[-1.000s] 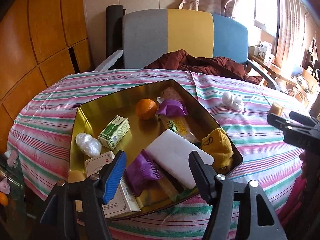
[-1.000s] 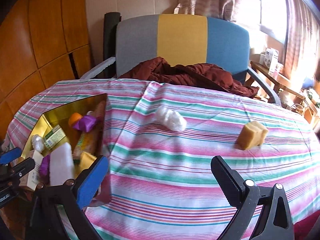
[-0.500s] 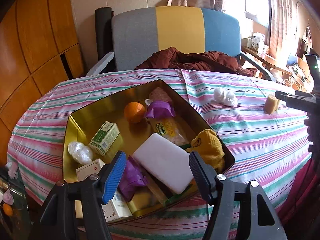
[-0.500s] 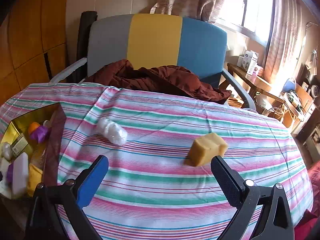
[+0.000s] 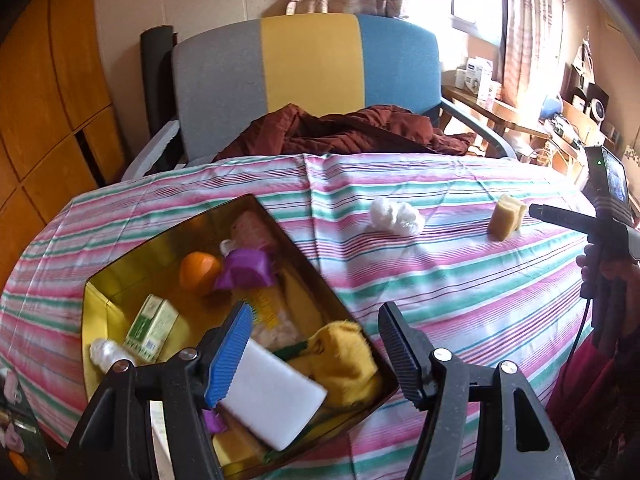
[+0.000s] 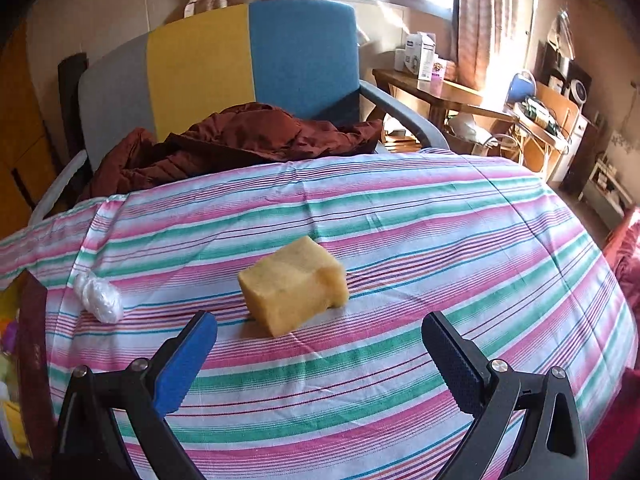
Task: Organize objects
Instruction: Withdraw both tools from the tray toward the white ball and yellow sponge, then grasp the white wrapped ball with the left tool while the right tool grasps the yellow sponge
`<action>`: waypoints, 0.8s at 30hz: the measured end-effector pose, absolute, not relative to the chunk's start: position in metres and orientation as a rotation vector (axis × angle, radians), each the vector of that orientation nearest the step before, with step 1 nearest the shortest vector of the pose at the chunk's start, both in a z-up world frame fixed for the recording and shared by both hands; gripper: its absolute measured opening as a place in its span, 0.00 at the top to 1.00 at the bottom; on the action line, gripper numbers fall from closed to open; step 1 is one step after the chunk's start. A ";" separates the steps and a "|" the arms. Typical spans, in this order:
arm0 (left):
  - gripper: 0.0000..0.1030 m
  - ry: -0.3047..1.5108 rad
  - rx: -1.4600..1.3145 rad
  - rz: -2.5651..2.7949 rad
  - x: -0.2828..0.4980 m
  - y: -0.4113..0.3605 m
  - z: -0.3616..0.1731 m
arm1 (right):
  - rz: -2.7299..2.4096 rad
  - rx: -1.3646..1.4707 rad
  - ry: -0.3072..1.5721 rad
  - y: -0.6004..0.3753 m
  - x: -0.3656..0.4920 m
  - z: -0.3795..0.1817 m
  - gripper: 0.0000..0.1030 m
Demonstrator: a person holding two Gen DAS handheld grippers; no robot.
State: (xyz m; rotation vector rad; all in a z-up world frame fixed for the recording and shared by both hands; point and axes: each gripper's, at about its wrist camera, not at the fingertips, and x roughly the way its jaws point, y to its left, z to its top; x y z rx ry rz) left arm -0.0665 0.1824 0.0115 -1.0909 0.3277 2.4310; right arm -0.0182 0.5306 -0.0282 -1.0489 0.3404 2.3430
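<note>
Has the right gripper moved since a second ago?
Yes. The right gripper swung rightward from the gold tray toward the sponge, jaws open.

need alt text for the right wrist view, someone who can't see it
An open right gripper points down at a yellow sponge block lying on a pink, green and white striped tablecloth, not touching it. A white plastic wad lies to its left, and a grey, yellow and blue chair holding dark red cloth stands behind.

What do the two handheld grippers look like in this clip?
Both are black clamp-style tools with silver rivets: the left gripper and right gripper each have one blue ribbed pad and one black ribbed pad. The right one carries a small screen, a green light and a black cable.
</note>
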 end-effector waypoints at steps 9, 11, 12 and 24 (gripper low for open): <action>0.34 0.336 -1.174 2.318 -0.108 0.256 0.002 | 2.283 -1.050 0.409 0.543 -0.013 -0.030 0.00; 0.27 0.372 -1.177 2.317 -0.115 0.272 -0.005 | 2.278 -1.060 0.430 0.546 -0.012 -0.032 0.00; 0.24 0.379 -1.186 2.300 -0.120 0.281 -0.008 | 2.277 -1.065 0.435 0.547 -0.013 -0.032 0.00; 0.00 0.468 -1.245 2.229 -0.177 0.345 -0.055 | 2.297 -1.088 0.431 0.546 -0.015 -0.034 0.00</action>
